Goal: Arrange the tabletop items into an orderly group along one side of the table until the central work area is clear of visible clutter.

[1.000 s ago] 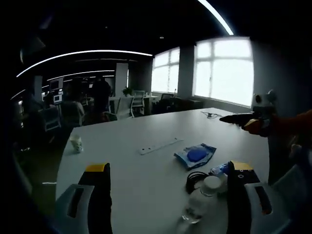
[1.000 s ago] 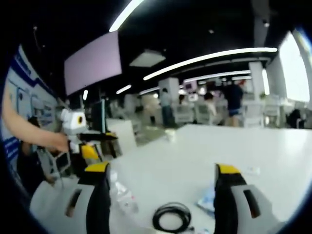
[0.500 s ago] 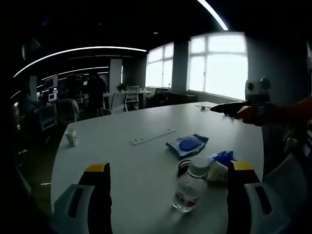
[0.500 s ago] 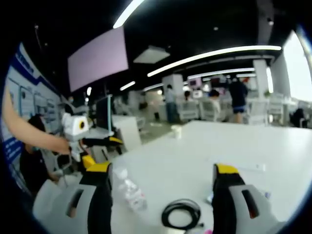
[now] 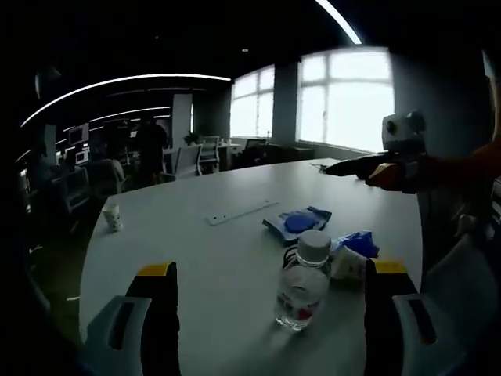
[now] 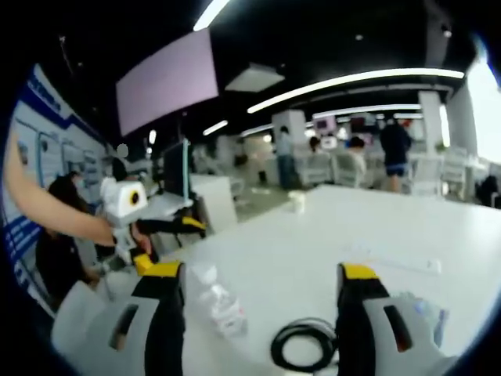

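While both grippers hang above the near edge of the desk (image 5: 196,258), the water bottle (image 5: 302,280) stands upright just ahead of the left gripper (image 5: 266,313), between its two spread jaws and a little toward the right-hand one. Its long axis runs straight up, so a level approach would meet its sides. It is clear plastic with a white cap and a red-marked label. Touching or just beside it lie a blue crumpled wrapper (image 5: 356,243) and, farther off, a blue packet (image 5: 297,223); a white strip (image 5: 239,211) and a small cup (image 5: 113,218) sit well apart.

From the right gripper (image 6: 254,313), also open and empty, the bottle (image 6: 219,301) lies off near its left jaw, with a black coiled cable (image 6: 305,345) between the jaws. The left gripper looks nearer to the bottle.
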Demonstrator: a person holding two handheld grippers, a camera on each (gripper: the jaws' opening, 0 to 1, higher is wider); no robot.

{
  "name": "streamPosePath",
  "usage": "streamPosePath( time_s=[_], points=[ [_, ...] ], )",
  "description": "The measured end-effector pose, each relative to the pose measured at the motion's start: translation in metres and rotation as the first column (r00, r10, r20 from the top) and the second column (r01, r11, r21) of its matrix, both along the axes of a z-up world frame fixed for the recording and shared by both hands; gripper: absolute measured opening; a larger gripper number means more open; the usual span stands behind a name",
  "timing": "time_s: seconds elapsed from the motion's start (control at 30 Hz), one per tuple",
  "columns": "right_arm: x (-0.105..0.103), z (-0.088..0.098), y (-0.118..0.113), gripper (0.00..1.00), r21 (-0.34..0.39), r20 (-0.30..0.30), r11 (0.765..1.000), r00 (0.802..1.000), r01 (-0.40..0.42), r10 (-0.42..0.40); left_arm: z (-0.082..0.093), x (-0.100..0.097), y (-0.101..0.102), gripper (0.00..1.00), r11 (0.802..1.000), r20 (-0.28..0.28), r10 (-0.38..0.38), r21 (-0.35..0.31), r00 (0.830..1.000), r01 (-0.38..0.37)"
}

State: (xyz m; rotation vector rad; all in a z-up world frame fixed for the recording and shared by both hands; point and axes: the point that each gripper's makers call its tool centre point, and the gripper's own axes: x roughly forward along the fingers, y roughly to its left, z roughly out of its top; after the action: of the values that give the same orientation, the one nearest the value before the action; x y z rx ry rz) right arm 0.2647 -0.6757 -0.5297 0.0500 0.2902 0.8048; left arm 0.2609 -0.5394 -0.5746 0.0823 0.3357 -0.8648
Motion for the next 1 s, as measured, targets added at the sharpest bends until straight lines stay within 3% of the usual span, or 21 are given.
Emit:
streamPosePath(
  time_s=[0.23, 0.4, 0.77, 1.0],
  points=[
    [-0.001, -0.008, 0.022, 0.75, -0.008, -0.010, 0.998, 0.998, -0.063, 0.063, -0.021, -0.004, -0.001, 0.96, 1.000, -0.023, 0.004, 0.023, 1.000, -0.003],
    [-0.002, -0.014, 0.040, 0.75, -0.002, -0.022, 0.995, 0.994, -0.104, 0.104, -0.032, -0.006, -0.005, 0.97, 1.000, -0.041, 0.010, 0.002, 0.999, -0.010],
    [-0.001, -0.026, 0.056, 0.75, 0.000, -0.042, 0.991, 0.990, -0.137, 0.137, -0.051, -0.008, -0.017, 0.97, 1.000, -0.072, 0.001, -0.021, 0.997, -0.003],
    [-0.003, -0.031, 0.069, 0.71, 0.001, -0.048, 0.985, 0.984, -0.174, 0.174, -0.072, -0.009, -0.023, 0.96, 0.999, -0.108, 0.002, -0.032, 0.994, -0.006]
  ],
)
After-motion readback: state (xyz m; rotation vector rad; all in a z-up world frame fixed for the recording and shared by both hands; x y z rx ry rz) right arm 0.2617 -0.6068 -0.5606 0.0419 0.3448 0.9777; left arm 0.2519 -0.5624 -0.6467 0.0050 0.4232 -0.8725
